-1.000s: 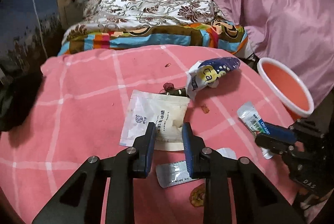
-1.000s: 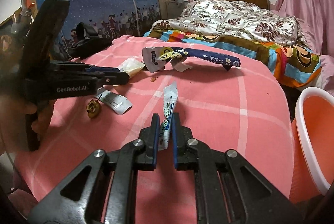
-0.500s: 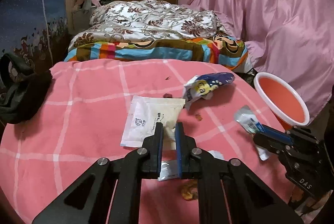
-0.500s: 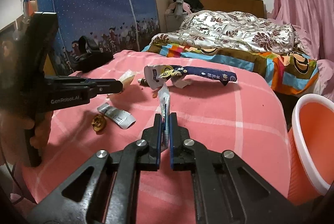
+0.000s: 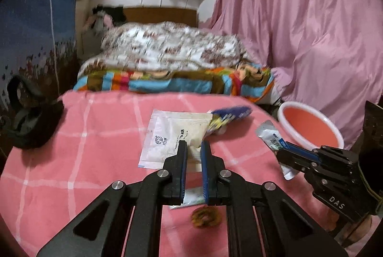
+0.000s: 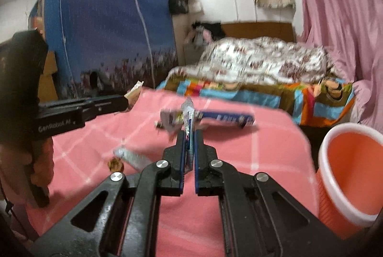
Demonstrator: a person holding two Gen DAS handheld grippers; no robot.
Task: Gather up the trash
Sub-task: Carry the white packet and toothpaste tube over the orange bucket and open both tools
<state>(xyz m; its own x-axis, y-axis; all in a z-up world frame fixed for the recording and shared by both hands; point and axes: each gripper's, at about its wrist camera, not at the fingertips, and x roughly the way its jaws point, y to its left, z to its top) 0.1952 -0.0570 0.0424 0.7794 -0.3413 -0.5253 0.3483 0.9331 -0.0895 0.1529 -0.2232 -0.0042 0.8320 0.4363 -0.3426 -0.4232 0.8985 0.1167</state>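
Observation:
My left gripper (image 5: 192, 146) is shut on a white and beige packet (image 5: 174, 137) and holds it lifted above the pink checked table (image 5: 95, 149); its tip shows in the right wrist view (image 6: 134, 95). My right gripper (image 6: 189, 137) is shut on a thin silver wrapper (image 6: 189, 122), also seen in the left wrist view (image 5: 273, 139). A blue snack bag (image 6: 222, 119) lies at the far side of the table. A small silver wrapper (image 6: 132, 157) and a brown scrap (image 6: 116, 164) lie on the cloth. An orange bin (image 6: 352, 173) stands to the right.
A black bag (image 5: 26, 127) lies at the table's left edge. A bed with patterned quilts (image 5: 172, 65) stands behind the table. A pink curtain (image 5: 299, 29) hangs on the right and a blue wardrobe (image 6: 107, 36) stands on the left.
My left gripper closed on the white packet and raised it off the cloth. My right gripper lifted the silver wrapper higher. Both views tilted upward.

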